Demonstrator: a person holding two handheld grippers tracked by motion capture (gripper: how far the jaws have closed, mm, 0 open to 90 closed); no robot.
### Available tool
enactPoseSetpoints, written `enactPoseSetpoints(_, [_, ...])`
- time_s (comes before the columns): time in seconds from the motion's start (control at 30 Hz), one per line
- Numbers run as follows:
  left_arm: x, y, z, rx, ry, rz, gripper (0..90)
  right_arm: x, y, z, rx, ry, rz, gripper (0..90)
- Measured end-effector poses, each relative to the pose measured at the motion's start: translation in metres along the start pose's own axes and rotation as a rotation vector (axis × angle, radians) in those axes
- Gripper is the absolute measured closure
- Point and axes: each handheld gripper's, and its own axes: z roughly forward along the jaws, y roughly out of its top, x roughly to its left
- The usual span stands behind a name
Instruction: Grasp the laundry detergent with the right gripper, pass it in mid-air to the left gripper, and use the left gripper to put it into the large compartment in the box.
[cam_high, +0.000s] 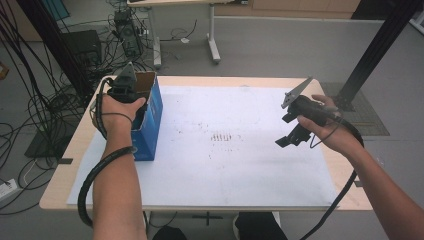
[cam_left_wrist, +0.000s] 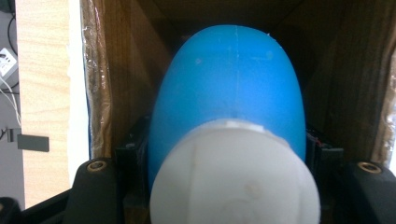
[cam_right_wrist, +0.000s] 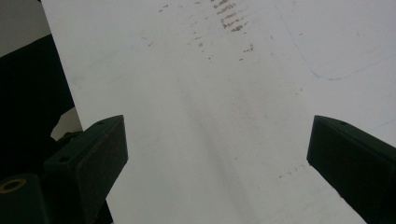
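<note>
1. Your left gripper (cam_left_wrist: 229, 186) is pinching a blue bottle with a white cap (cam_left_wrist: 233, 175). The cap sits nearest the camera, between the jaws, and the blue body (cam_left_wrist: 229, 88) runs away from it.
2. The bottle's long axis lines up with the gripper's own axis and points straight down into the cardboard box (cam_left_wrist: 126, 70). The bottle is already inside the opening, with brown walls on both sides of it.
3. From the high view, your left hand (cam_high: 120, 107) sits over the top of the blue box (cam_high: 150, 125) at the table's left edge. That's the hand doing the job; the right is well apart.
4. Clearance is tight: the box walls run close beside the jaws left and right. I'd judge the coming move as straight along that axis. Tilt it and the jaws could catch a wall.
5. Your right gripper (cam_high: 292, 132) hangs over the right side of the table, jaws spread wide with nothing between them. Below it is the white sheet (cam_right_wrist: 224, 116), bare apart from some scuff marks.
6. Nothing on the sheet stands between the two hands.
7. Beyond the table (cam_high: 70, 165): cables on the floor and a desk leg, none in the way.
</note>
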Motion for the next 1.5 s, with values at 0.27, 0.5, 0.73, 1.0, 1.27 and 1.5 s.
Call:
enactPoseSetpoints(0.27, [0.001,-0.001,0.001,-0.001,-0.003,0.0,35.3,0.0,0.0,0.001,0.0,0.001,0.003,5.0])
enactPoseSetpoints(0.5, [0.0,0.0,-0.002,-0.008,-0.009,0.007,32.4,0.001,0.0,0.001,-0.004,0.001,0.001,5.0])
enactPoseSetpoints(0.73, [0.0,0.001,-0.011,-0.017,0.005,0.015,28.3,0.002,0.001,0.0,-0.006,0.001,-0.003,5.0])
enactPoseSetpoints(1.0, [0.0,-0.001,-0.025,-0.03,0.039,0.026,23.1,0.004,0.004,-0.001,-0.013,0.0,-0.008,5.0])
enactPoseSetpoints(1.27, [0.001,-0.007,-0.044,-0.058,0.045,0.045,19.7,0.006,0.009,-0.002,-0.017,-0.002,-0.014,5.0])
enactPoseSetpoints(1.5, [-0.005,-0.016,-0.061,-0.09,0.011,0.084,15.5,0.007,0.013,-0.001,-0.011,-0.003,-0.009,5.0])
